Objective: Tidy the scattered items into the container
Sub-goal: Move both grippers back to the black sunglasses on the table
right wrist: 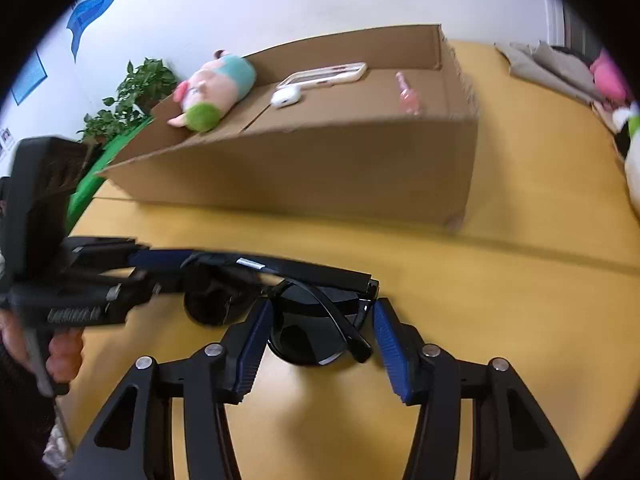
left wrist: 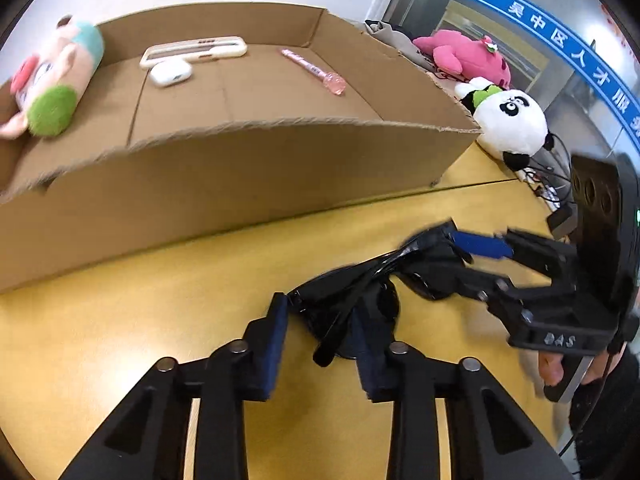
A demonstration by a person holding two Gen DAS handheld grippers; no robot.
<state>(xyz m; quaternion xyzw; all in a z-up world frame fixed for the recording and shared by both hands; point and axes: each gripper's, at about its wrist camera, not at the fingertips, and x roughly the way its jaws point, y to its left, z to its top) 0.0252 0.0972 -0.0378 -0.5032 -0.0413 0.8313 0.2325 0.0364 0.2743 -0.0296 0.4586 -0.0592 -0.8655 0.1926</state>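
Black sunglasses (left wrist: 348, 300) (right wrist: 312, 332) lie folded on the yellow table (left wrist: 160, 320), in front of an open cardboard box (left wrist: 240, 184) (right wrist: 320, 168). My left gripper (left wrist: 320, 316) is shut on one end of them, with the hinge corner and a folded arm between its blue pads. It enters the right wrist view from the left (right wrist: 176, 274). My right gripper (right wrist: 322, 306) (left wrist: 452, 258) is shut on the other lens, one pad against each side of it. Inside the box lie a plush pig (left wrist: 52, 80), a cream bar-shaped device (left wrist: 192, 50), a white earbud case (left wrist: 170, 73) and a pink pen (left wrist: 316, 70).
A panda plush (left wrist: 508, 120) and a pink plush (left wrist: 464, 56) sit past the box's right end, with cables (left wrist: 544, 184) beside them. A potted plant (right wrist: 132, 96) stands behind the box's left end. A person's hand (left wrist: 552, 368) holds the right gripper's handle.
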